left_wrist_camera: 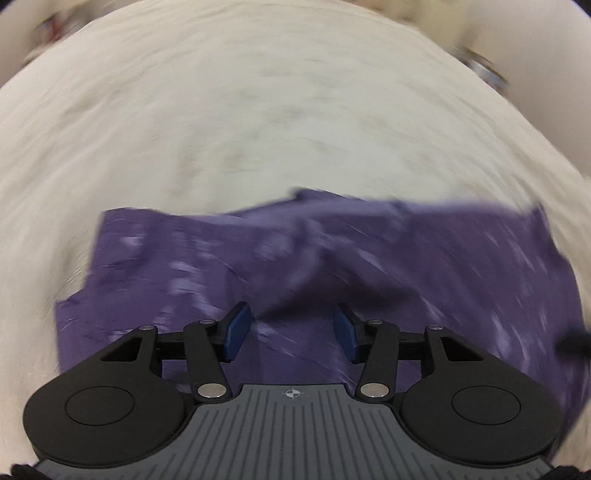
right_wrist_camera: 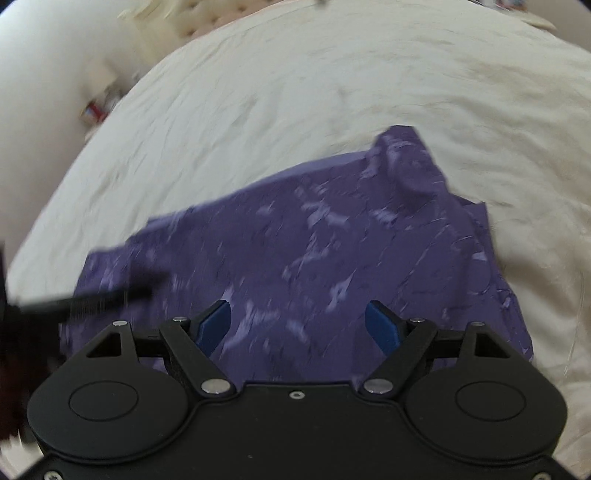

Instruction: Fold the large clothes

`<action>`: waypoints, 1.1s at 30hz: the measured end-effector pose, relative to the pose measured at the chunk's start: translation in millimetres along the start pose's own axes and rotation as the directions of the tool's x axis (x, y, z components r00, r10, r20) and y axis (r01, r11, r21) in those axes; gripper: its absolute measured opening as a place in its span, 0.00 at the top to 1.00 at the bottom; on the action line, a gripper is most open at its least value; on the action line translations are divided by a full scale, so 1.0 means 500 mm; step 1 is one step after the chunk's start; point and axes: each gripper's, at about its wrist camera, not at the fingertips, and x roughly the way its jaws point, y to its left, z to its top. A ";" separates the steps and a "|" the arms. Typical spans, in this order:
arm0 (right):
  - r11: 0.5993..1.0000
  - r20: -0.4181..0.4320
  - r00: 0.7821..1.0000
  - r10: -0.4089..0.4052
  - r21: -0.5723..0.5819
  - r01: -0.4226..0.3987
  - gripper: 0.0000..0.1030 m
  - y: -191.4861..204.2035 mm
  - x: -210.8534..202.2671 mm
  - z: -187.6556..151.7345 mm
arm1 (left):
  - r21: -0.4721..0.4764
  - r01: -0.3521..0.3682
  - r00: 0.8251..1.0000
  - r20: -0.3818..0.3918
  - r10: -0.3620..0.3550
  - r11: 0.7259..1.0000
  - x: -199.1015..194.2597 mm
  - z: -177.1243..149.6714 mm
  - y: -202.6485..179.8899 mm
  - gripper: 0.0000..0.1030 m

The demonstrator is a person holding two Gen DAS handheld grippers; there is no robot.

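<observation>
A purple patterned garment (left_wrist_camera: pixel 332 258) lies partly folded on a cream bedsheet (left_wrist_camera: pixel 258 110). It also shows in the right wrist view (right_wrist_camera: pixel 332 240), with one corner bunched up at the far right. My left gripper (left_wrist_camera: pixel 291 326) is open and empty just above the garment's near part. My right gripper (right_wrist_camera: pixel 299 323) is open wide and empty above the garment's near edge. The left gripper shows as a dark blur (right_wrist_camera: pixel 92 295) at the left of the right wrist view. Both views are blurred by motion.
The cream sheet (right_wrist_camera: pixel 332 74) spreads wide beyond the garment. A pale tufted headboard (right_wrist_camera: pixel 192 18) and small blurred items (right_wrist_camera: pixel 96 107) lie at the far left edge. Blurred objects (left_wrist_camera: pixel 480 66) sit beyond the bed at the far right.
</observation>
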 end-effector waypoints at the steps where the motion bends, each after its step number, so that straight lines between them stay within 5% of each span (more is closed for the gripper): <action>1: 0.999 -0.005 1.000 0.001 -0.039 -0.001 0.21 0.013 0.000 -0.003 | 0.002 -0.004 1.000 0.000 0.004 1.000 0.002 0.004 0.008 0.53; 8: 0.954 -0.049 0.999 0.013 -0.298 -0.027 0.14 0.099 0.033 -0.011 | 0.039 0.009 1.000 0.002 -0.009 0.999 0.008 -0.003 0.018 0.53; 14: 0.891 -0.081 0.991 -0.103 -0.451 0.056 0.13 0.119 0.096 0.005 | 0.017 0.005 1.000 0.002 -0.005 1.000 0.016 -0.004 0.005 0.46; 25: 0.958 -0.121 0.953 -0.276 -0.114 0.263 0.00 -0.115 0.145 0.123 | 0.032 -0.008 1.000 0.003 0.008 0.999 0.018 -0.005 0.005 0.44; 28: 0.981 -0.162 0.968 -0.192 0.009 0.196 0.01 -0.160 0.144 0.124 | 0.036 0.012 1.000 -0.003 -0.012 0.999 0.019 -0.003 0.011 0.42; 30: 0.980 -0.154 0.968 -0.197 -0.007 0.198 0.01 -0.155 0.137 0.122 | 0.024 0.043 0.999 -0.019 -0.043 0.999 0.018 0.003 0.017 0.29; 33: 0.982 -0.129 0.974 -0.184 0.012 0.187 0.01 -0.158 0.112 0.119 | -0.005 0.067 0.996 -0.051 -0.067 0.998 0.001 0.012 0.019 0.23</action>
